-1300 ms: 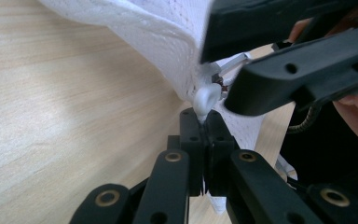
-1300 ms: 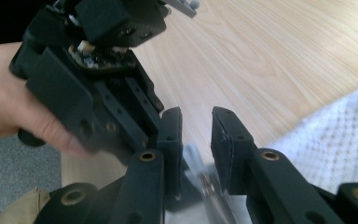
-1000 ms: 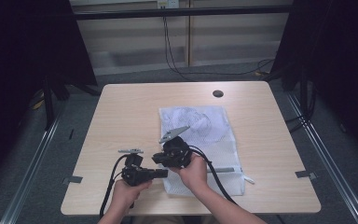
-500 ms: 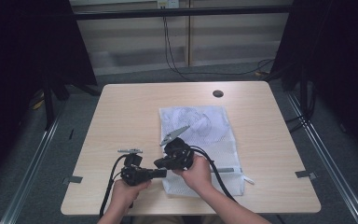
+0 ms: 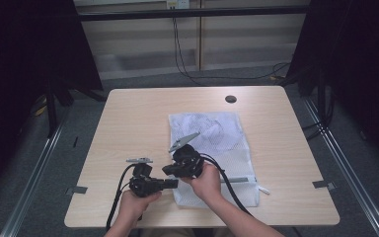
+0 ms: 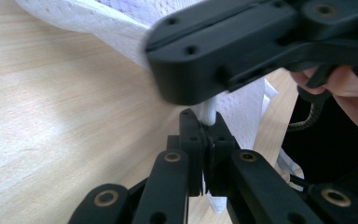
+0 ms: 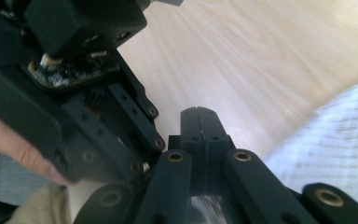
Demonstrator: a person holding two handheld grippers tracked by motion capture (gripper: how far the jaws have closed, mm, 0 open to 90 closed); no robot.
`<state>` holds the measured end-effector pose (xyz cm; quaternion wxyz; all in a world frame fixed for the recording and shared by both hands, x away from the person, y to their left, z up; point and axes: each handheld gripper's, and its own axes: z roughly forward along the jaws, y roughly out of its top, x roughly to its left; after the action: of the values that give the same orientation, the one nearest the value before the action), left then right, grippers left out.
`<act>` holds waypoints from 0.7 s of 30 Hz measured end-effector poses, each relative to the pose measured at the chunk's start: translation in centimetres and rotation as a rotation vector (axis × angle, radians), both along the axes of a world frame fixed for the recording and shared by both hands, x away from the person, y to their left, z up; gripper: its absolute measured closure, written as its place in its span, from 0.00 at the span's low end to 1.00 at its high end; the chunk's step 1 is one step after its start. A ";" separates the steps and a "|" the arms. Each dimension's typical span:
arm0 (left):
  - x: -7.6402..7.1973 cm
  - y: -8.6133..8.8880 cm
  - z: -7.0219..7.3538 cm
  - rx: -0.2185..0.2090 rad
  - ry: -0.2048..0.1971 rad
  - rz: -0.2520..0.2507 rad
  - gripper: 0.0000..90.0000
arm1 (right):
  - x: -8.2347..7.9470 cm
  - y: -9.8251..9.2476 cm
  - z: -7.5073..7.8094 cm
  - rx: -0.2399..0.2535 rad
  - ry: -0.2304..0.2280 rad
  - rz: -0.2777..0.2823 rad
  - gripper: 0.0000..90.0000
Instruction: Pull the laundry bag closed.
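My left claw (image 6: 206,135) is pinching a white tab at the near left corner of the mesh laundry bag (image 5: 217,136), and my right claw (image 7: 199,122) is pressing shut, its last sliver of gap just gone, on the mesh beside it. With both holding, I'm judging the bag ready to work; it's lying flat mid-bench (image 5: 128,123), stretching away from me.

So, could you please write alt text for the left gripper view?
The left gripper is shut on a white strip at the edge of a white mesh bag, just above a light wooden table. The right gripper's black body crosses close above.
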<state>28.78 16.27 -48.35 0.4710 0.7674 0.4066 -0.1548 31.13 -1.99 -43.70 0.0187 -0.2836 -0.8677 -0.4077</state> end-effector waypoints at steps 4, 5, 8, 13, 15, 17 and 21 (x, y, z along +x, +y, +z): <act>0.0 0.1 0.1 0.009 -0.012 -0.011 0.98 | 0.3 0.6 -0.5 -0.009 0.063 0.040 1.00; 0.0 0.1 0.1 0.020 -0.013 -0.013 0.98 | 0.3 0.6 -0.4 -0.008 0.067 0.045 1.00; 0.0 0.2 0.0 0.025 -0.014 -0.002 0.98 | 0.2 0.3 -0.1 -0.002 0.085 0.053 1.00; 0.1 0.7 0.1 0.040 -0.020 0.038 0.98 | -0.1 -0.8 0.6 -0.040 0.067 0.074 1.00; 0.2 0.9 0.2 0.032 -0.013 0.057 0.98 | -0.1 -1.4 0.7 -0.054 0.054 0.058 1.00; 0.2 1.1 0.4 0.025 -0.013 0.057 0.98 | -0.2 -2.1 0.7 -0.045 0.040 0.041 1.00; 0.2 1.0 0.3 0.030 -0.016 0.052 0.98 | -0.3 -2.8 0.7 -0.019 0.021 0.022 1.00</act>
<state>29.00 17.24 -48.02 0.4665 0.7647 0.4250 -0.1303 30.84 -4.77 -42.97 0.0297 -0.2786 -0.8745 -0.3960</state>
